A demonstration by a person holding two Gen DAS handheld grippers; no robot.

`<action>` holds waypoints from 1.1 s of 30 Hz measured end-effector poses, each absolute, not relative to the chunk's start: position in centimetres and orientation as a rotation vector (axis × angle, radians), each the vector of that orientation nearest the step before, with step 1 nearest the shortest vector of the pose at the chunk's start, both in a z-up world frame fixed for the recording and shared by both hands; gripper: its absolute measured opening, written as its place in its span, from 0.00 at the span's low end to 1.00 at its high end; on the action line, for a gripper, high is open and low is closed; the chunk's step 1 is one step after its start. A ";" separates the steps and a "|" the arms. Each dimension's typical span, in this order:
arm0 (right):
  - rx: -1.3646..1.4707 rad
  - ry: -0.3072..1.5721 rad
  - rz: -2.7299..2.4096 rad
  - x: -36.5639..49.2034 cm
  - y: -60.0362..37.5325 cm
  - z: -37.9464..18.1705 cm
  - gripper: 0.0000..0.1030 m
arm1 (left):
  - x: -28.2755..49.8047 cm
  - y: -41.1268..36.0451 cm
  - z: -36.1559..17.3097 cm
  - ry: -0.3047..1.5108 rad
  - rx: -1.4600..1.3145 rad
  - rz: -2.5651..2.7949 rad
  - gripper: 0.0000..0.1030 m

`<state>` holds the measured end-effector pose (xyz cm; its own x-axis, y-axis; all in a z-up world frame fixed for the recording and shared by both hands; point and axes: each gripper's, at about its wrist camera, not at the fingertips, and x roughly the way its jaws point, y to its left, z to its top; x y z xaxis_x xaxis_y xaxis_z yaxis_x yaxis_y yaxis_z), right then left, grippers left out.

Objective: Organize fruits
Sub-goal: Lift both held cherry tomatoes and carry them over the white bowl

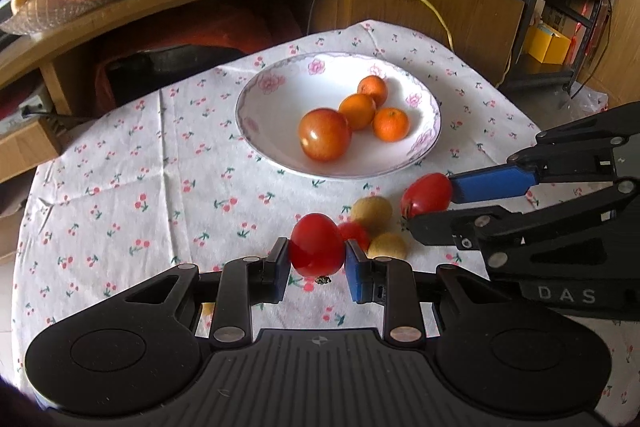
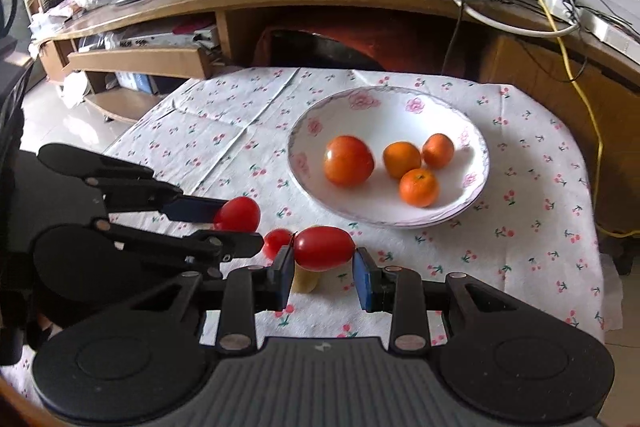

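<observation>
White bowl with pink floral rim sits on the cloth, holding 1 large orange-red tomato and 3 small tangerines clustered touching at its right side. Outside the bowl, near its front edge: 1 red cherry tomato pinched between the left gripper's blue pads, lifted off the cloth; 1 red cherry tomato gripped lengthwise by the right gripper. A smaller red cherry tomato and 2 round tan longans lie on the cloth, bunched between them.
</observation>
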<state>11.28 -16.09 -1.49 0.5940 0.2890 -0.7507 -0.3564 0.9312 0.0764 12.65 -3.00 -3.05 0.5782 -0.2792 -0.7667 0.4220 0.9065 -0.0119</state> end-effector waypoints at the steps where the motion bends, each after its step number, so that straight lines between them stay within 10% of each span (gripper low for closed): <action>1: -0.084 0.853 0.370 11.4 -16.2 -1.4 0.32 | 12.7 -3.0 -3.0 0.860 0.178 -0.414 0.36; 33: -0.009 0.795 0.251 15.5 -19.1 -1.1 0.32 | 16.6 -5.9 -1.8 0.790 0.191 -0.373 0.34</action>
<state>15.54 -19.09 -1.11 0.6722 0.2198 -0.7070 -0.2262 0.9702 0.0866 16.60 -5.92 -1.79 0.6432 -0.2545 -0.7221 0.3958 0.9179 0.0290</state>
